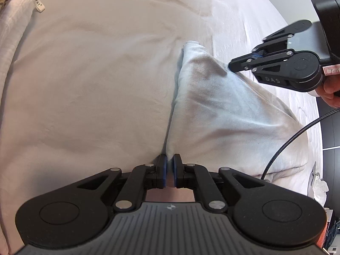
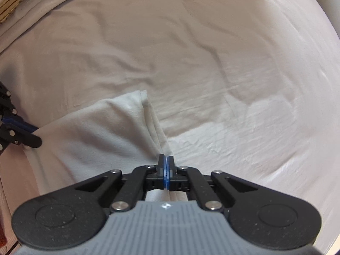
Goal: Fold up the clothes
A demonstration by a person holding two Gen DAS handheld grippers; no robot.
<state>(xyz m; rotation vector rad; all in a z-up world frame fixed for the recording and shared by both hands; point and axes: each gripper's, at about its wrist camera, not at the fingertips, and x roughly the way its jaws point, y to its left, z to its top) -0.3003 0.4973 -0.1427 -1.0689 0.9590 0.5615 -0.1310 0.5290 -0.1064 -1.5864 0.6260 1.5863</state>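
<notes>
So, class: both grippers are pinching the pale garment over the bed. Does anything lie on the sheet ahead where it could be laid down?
Nothing visible does. The left gripper and right gripper each pinch the pale garment. Ahead lies only wrinkled bedsheet; the folded pile sits off at the far left corner.

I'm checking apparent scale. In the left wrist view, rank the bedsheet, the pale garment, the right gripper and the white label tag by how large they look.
1. bedsheet, fills most of the view.
2. pale garment.
3. right gripper, though its nearness to the camera is unclear.
4. white label tag, smallest, but far off.
</notes>
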